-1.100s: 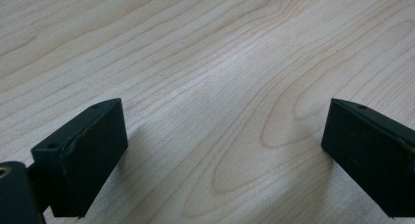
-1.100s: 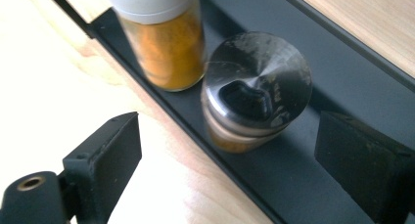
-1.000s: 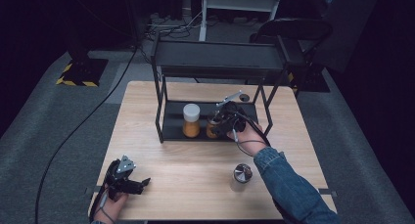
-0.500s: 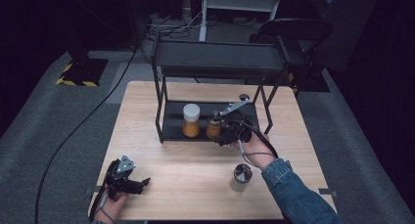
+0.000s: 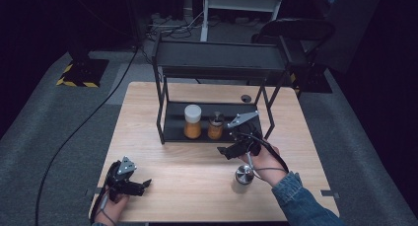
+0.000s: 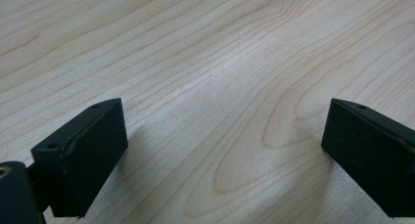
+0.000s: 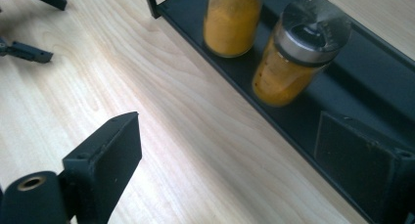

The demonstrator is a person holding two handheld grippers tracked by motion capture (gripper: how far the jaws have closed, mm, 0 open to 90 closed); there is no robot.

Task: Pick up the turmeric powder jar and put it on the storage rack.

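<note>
The spice jars: from the left, I see a white-capped jar (image 5: 192, 121) and a metal-lidded shaker (image 5: 215, 126), both amber-filled, upright on the black rack's (image 5: 173, 132) bottom shelf. My left claw (image 5: 143, 185) rests wide on the tabletop (image 5: 187, 171). My right claw (image 5: 225, 152), wide and empty, hovers near the steel-capped jar (image 5: 243, 177), not yet shelved.

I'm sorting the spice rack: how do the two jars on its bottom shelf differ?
The white-capped jar is taller; the silver-capped jar beside it is shorter. The white-capped jar has a plain white cap, while the silver-capped jar has a shiny metal cap on a dark band. The white-capped jar stands farther from the right tool; the silver-capped jar stands nearer. Both stand upright on the rack's bottom shelf and hold orange-yellow powder.
</note>
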